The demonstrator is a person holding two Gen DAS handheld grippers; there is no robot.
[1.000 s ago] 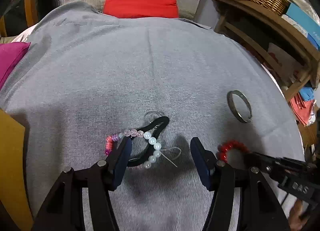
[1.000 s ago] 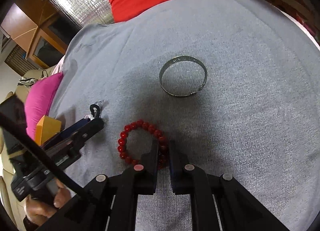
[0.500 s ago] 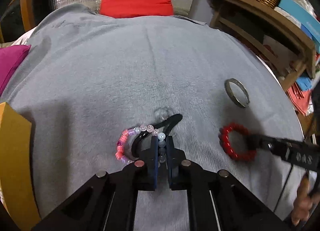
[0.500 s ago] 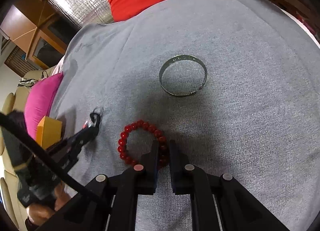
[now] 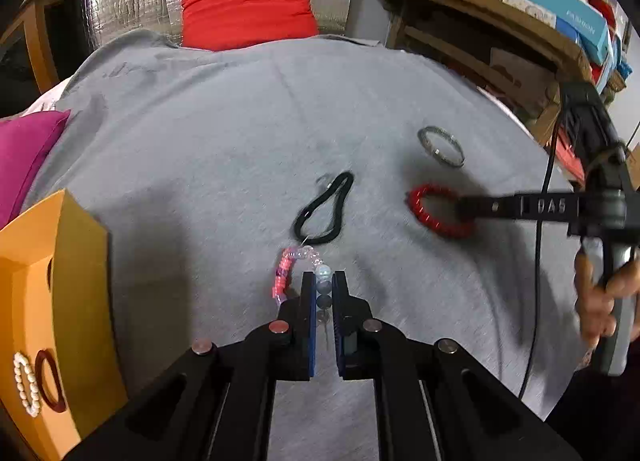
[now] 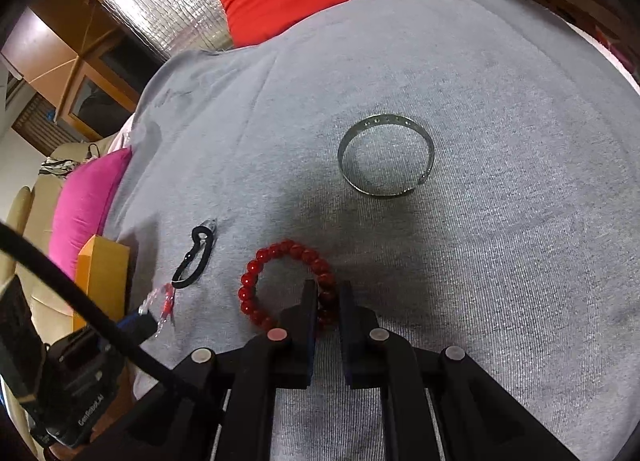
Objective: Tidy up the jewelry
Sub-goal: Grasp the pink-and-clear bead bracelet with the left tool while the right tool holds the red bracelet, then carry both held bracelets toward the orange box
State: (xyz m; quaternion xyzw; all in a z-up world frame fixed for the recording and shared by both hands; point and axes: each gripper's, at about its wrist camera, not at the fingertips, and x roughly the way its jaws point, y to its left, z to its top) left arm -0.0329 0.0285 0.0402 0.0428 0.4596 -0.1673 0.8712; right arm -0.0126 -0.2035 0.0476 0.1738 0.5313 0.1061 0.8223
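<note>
Between left claw [image 5: 324, 285] pads, pastel bead bracelet [image 5: 298, 267], seemingly blurred.

A grey cloth [image 6: 500, 261] covers the table. On it lie a metal bangle [image 6: 386, 155] toward the far right edge, a red bead bracelet [image 6: 280, 281] nearer the front edge, and a black hair tie [image 5: 324, 207] around the middle. An orange box [image 5: 76, 301] stands at the left edge, a red cushion [image 5: 244, 1] at the far edge.
</note>
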